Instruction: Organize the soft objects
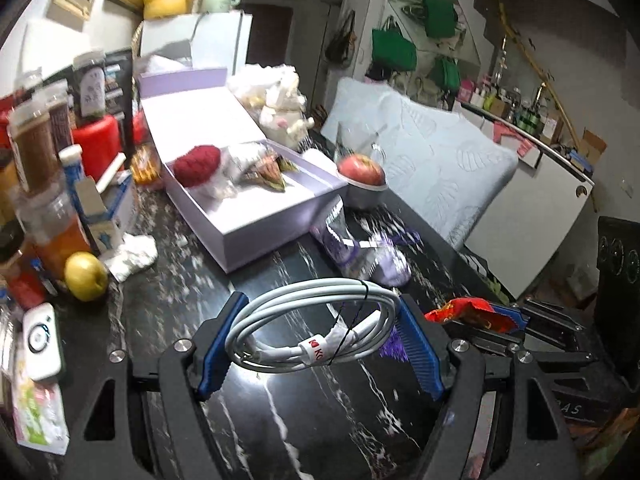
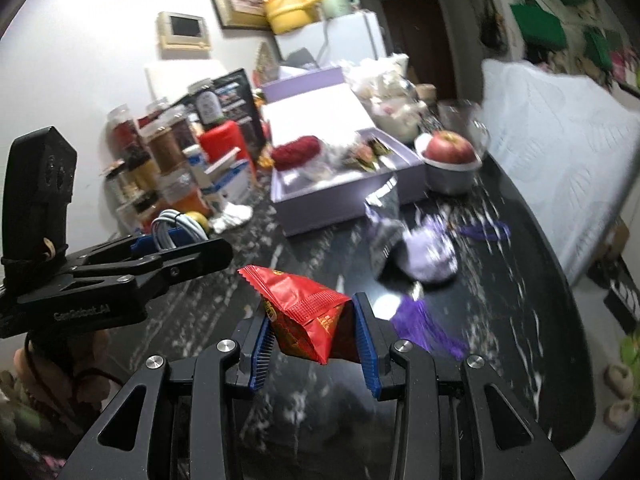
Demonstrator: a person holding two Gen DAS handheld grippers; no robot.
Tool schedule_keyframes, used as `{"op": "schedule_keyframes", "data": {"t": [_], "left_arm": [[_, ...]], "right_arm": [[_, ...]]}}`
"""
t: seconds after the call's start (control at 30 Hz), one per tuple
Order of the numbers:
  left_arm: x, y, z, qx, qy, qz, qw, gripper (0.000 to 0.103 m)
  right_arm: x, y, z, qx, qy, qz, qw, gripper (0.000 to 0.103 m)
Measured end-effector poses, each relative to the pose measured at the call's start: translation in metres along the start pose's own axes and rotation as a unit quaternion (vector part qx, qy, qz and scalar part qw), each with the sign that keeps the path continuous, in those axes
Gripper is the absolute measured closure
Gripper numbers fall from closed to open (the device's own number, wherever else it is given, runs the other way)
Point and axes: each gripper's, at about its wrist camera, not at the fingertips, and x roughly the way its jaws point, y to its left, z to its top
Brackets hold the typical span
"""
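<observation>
My left gripper (image 1: pixel 320 344) is shut on a coiled white cable (image 1: pixel 312 320), held above the black marble table (image 1: pixel 280 420). My right gripper (image 2: pixel 316 336) is shut on a red snack packet (image 2: pixel 308 312); that packet (image 1: pixel 472 312) also shows at the right of the left wrist view. The open lilac box (image 1: pixel 256 216) lies ahead, holding a red knitted piece (image 1: pixel 198 164) and crinkly wrapped items (image 1: pixel 260 168). A purple pouch in clear wrap (image 1: pixel 368 252) lies on the table between the grippers and the box. In the right wrist view the left gripper (image 2: pixel 168 240) with the cable is at the left.
A red apple in a grey bowl (image 1: pixel 362 180) stands right of the box, a pale pillow (image 1: pixel 432 160) beyond it. Jars and bottles (image 1: pixel 36 152), a yellow apple (image 1: pixel 86 276) and a crumpled tissue (image 1: pixel 132 256) crowd the left. A plush toy (image 1: pixel 284 116) sits behind the box.
</observation>
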Motion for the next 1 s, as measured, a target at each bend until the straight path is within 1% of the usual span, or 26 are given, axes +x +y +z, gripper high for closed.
{"op": "schedule_keyframes", "data": {"t": [0.43, 0.57, 0.63, 0.73, 0.83, 1.0], "left_arm": [[-0.025, 0.009, 0.055, 0.014, -0.077, 0.017, 0.9968, 0.029], [-0.026, 0.012, 0.074, 0.019, -0.091, 0.017, 0.9955, 0.028], [-0.025, 0.015, 0.086, 0.022, -0.098, 0.017, 0.9948, 0.028], [-0.02, 0.019, 0.106, 0.031, -0.113, 0.027, 0.9928, 0.028], [-0.014, 0.024, 0.124, 0.035, -0.118, 0.032, 0.9918, 0.028], [-0.001, 0.033, 0.154, 0.04, -0.133, 0.05, 0.989, 0.028]], "right_arm": [[-0.008, 0.019, 0.063, -0.052, -0.053, 0.029, 0.997, 0.066], [-0.008, 0.022, 0.082, -0.065, -0.062, 0.037, 0.995, 0.066], [-0.006, 0.022, 0.094, -0.07, -0.065, 0.04, 0.995, 0.066], [-0.002, 0.02, 0.111, -0.074, -0.071, 0.043, 0.994, 0.066], [0.003, 0.016, 0.132, -0.075, -0.08, 0.045, 0.993, 0.066], [0.014, 0.009, 0.165, -0.078, -0.094, 0.036, 0.992, 0.066]]}}
